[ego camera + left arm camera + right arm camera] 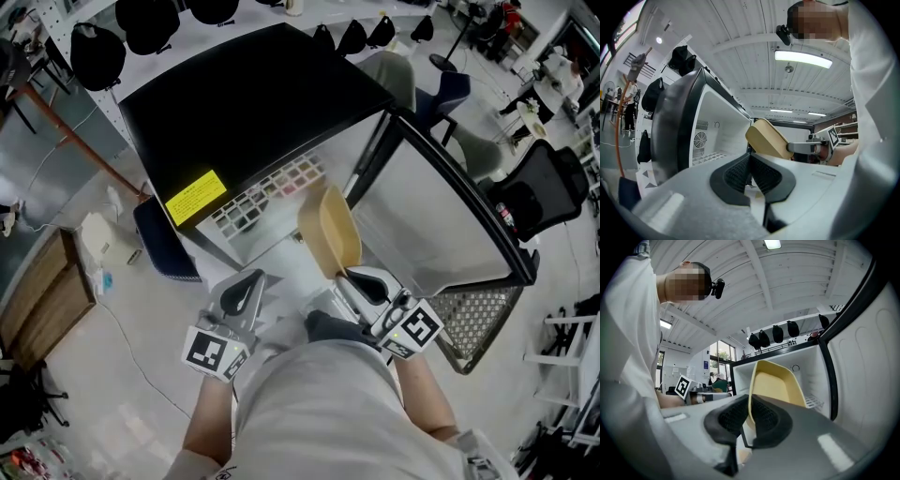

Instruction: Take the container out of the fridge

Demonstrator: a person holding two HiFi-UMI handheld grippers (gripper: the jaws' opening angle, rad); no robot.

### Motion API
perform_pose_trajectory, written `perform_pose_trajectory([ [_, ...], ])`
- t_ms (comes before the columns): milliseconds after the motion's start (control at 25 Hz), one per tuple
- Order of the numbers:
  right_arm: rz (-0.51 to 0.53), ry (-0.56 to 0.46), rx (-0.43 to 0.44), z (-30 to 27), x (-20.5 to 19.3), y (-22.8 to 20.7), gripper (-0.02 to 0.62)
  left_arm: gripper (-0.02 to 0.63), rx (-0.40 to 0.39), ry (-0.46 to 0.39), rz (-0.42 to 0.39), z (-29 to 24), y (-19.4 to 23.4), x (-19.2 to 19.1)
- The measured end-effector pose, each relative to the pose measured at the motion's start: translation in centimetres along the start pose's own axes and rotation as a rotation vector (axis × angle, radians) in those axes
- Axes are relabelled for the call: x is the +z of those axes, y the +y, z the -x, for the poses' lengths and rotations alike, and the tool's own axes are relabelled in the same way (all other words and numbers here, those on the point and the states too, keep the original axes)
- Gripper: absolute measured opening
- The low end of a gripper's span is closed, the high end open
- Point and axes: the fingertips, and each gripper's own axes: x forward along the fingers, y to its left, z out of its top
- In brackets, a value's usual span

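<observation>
A black mini fridge (234, 103) stands with its door (441, 216) swung open to the right. The tan container (330, 230) hangs tilted on edge in front of the fridge opening. My right gripper (352, 278) is shut on the container's lower rim. In the right gripper view the container (776, 383) rises from between the pads of the right gripper (750, 401), with the white fridge interior (811, 376) behind. My left gripper (246, 286) hovers to the left, apart from the container. Its jaws (750, 157) meet with nothing between them. From there the container (766, 138) shows at centre.
A yellow label (195, 197) sits on the fridge top. A wire rack (478, 314) hangs low on the open door. A wooden board (42, 300) lies on the floor at the left, and a black chair (544, 187) stands at the right. The person's body fills the foreground.
</observation>
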Motion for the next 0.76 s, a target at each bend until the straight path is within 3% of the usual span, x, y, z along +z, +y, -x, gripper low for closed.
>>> perform_pose_trajectory([
  [760,0.007,0.006,-0.024,0.08,-0.36,-0.28,0.020,0.009,0.021,0.010,0.004,0.46,0.07,-0.46],
])
